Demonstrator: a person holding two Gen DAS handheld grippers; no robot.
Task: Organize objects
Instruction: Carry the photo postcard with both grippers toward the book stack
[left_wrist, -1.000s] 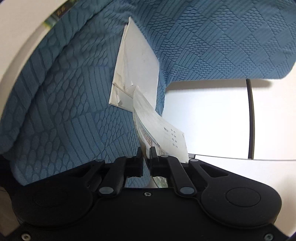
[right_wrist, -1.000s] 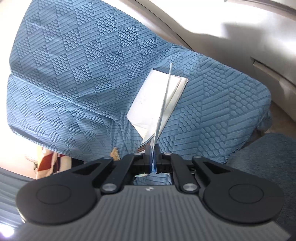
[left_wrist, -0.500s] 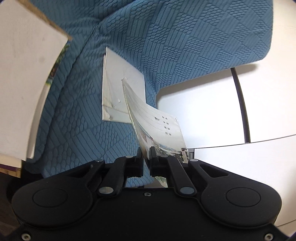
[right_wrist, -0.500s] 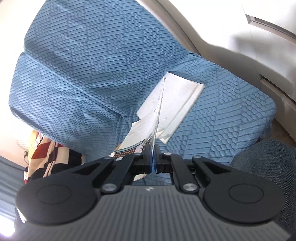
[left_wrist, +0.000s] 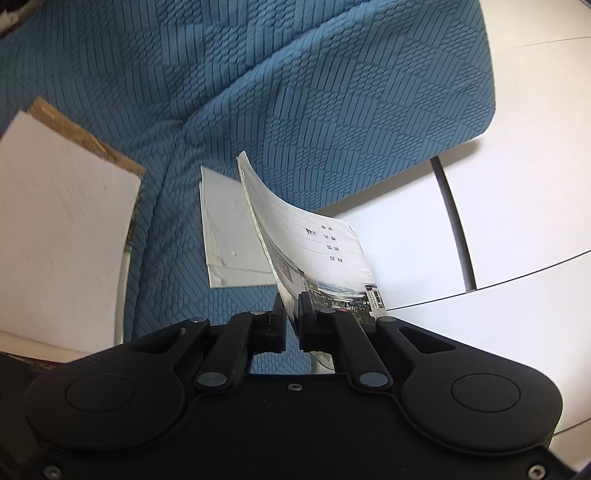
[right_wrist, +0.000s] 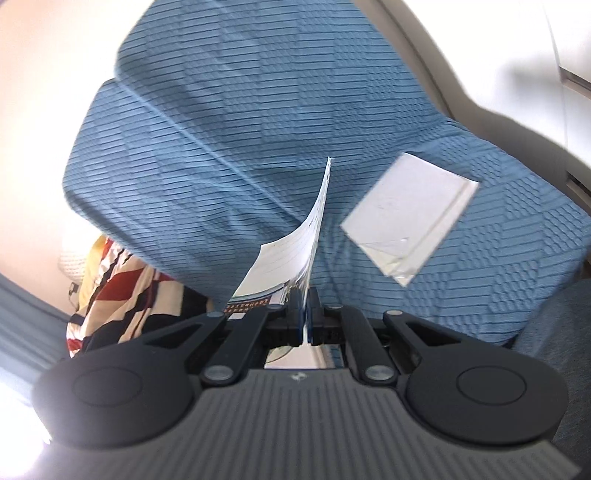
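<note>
Both grippers hold thin booklets above a blue textured sofa. My left gripper (left_wrist: 291, 314) is shut on a booklet (left_wrist: 314, 243) with ruled lines and a photo on its cover; the booklet curves upward. My right gripper (right_wrist: 304, 317) is shut on a similar booklet (right_wrist: 295, 247), seen edge-on and bending left. A white booklet (left_wrist: 232, 236) lies flat on the sofa seat just beyond the left gripper; it also shows in the right wrist view (right_wrist: 410, 214), right of the held booklet.
The blue sofa cover (left_wrist: 295, 92) fills the background. A large white board with a brown edge (left_wrist: 62, 229) stands at the left. White floor tiles (left_wrist: 498, 221) lie to the right. A red and white striped cloth (right_wrist: 118, 280) sits at the sofa's left end.
Both grippers have lifted and pulled back with their booklets. The white booklet on the sofa now lies to the right of the right gripper's booklet instead of behind it.
</note>
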